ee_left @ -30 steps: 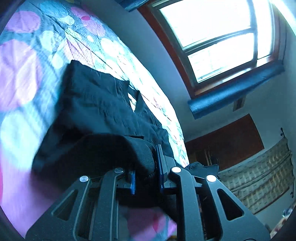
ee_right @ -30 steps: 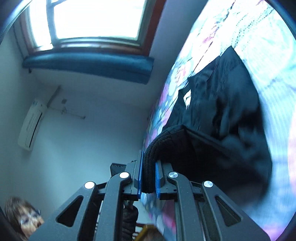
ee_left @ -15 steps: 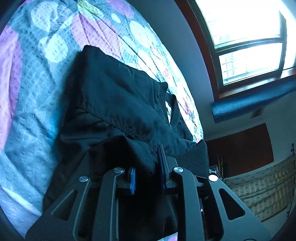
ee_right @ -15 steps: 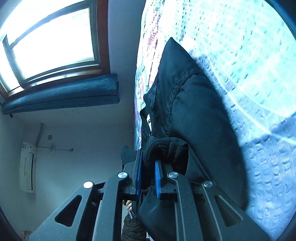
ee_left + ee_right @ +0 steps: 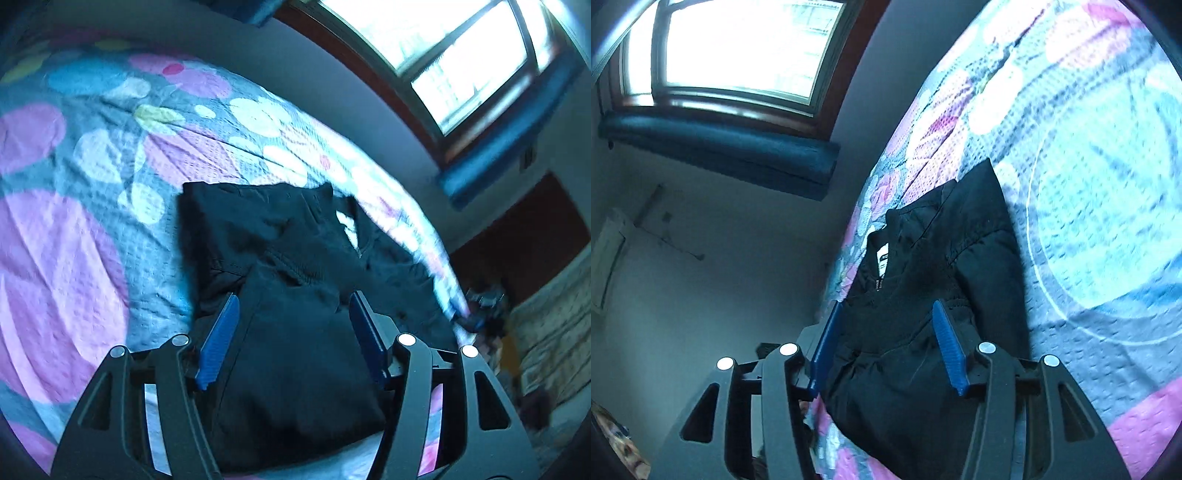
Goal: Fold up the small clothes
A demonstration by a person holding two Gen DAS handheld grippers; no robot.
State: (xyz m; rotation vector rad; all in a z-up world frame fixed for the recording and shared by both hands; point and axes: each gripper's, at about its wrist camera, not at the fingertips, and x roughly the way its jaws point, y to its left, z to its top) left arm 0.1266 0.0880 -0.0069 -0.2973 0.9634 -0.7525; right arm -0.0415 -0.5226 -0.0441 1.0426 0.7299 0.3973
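Note:
A small black jacket (image 5: 295, 332) lies folded on a bed with a floral quilt (image 5: 92, 184); its collar and white label point away from me. My left gripper (image 5: 291, 306) hovers over the folded-up lower part, its jaws opening, and the blue pads stand clear of the cloth on both sides. From the right wrist view the same jacket (image 5: 942, 266) lies along the quilt (image 5: 1089, 184). My right gripper (image 5: 886, 314) is over its near end, jaws opening too, with the pads not pressing on the fabric.
A window (image 5: 738, 48) with a dark blue roll under it is in the wall beyond the bed. An air conditioner (image 5: 605, 254) hangs on that wall. A dark wooden door (image 5: 524, 236) and a patterned hanging stand past the bed's far side.
Both grippers were shut on the jacket's ribbed hem, carried it over the upper part, then let it go. The hem now rests on the jacket and both pairs of jaws stand apart.

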